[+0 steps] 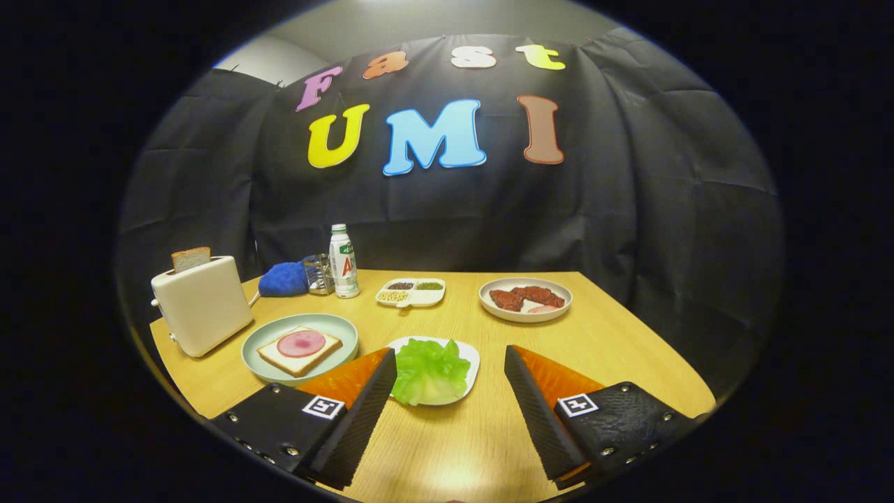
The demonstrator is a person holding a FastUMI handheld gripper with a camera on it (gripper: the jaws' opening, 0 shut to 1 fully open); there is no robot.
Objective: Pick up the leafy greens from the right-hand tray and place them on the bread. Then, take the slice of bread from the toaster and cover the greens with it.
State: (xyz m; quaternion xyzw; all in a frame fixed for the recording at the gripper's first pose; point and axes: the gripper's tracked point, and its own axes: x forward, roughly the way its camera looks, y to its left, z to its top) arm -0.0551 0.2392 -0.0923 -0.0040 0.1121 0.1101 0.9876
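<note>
gripper [450, 374] spread wide, holding nothing; crinkled green leafy greens [429, 370] on white square tray [469, 353] between fingertips; bread slice [191, 258] upright in cream toaster [202, 307] on wooden table [614, 342]

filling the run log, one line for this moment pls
gripper: open, empty | leafy greens: on tray, between fingertips | bread: on plate, uncovered | toaster slice: in toaster

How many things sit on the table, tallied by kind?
Dishes: 4 (green plate, white tray, divided dish, meat plate)
Toaster: 1
Bottle: 1
Glass jar: 1
Blue cloth: 1
Total: 8
Gripper open.
</note>
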